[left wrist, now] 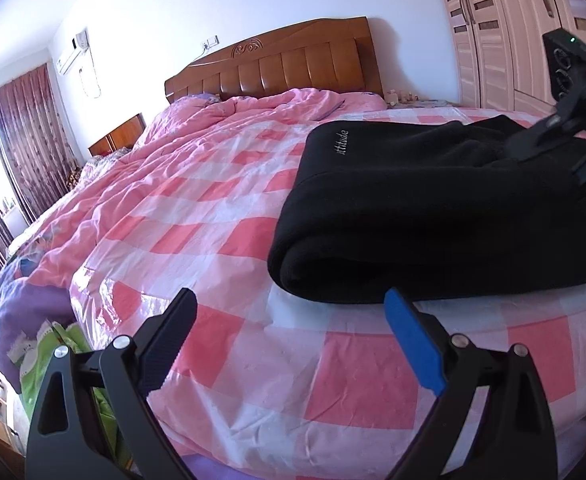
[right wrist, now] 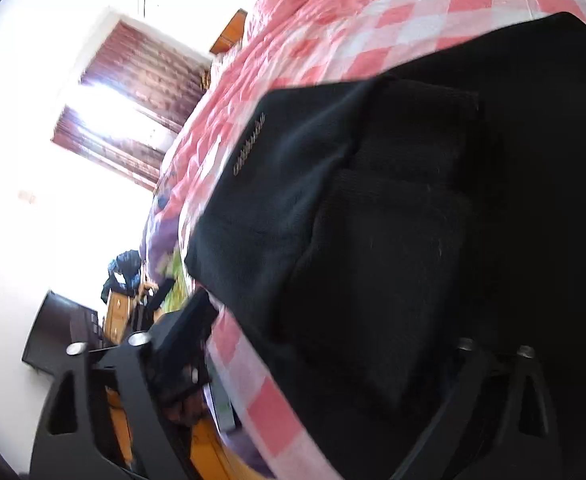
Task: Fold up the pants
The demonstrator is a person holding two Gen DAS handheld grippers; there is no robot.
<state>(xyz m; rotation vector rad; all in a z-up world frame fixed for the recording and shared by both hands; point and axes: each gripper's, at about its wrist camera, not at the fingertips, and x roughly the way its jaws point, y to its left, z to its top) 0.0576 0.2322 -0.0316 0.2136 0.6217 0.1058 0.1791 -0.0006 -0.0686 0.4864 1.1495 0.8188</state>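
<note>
pants: black fleece pants (left wrist: pixel 425 208), folded bundle on the pink-and-white checked bed cover (left wrist: pixel 229 216), near its front edge
left tool (left wrist: pixel 289 324): released, empty, just short of the fold
right tool (right wrist: pixel 325 360): over the bundle; grasp unclear, can't tell
risk: thick fleece could spring open or slide off the edge if nudged
</note>
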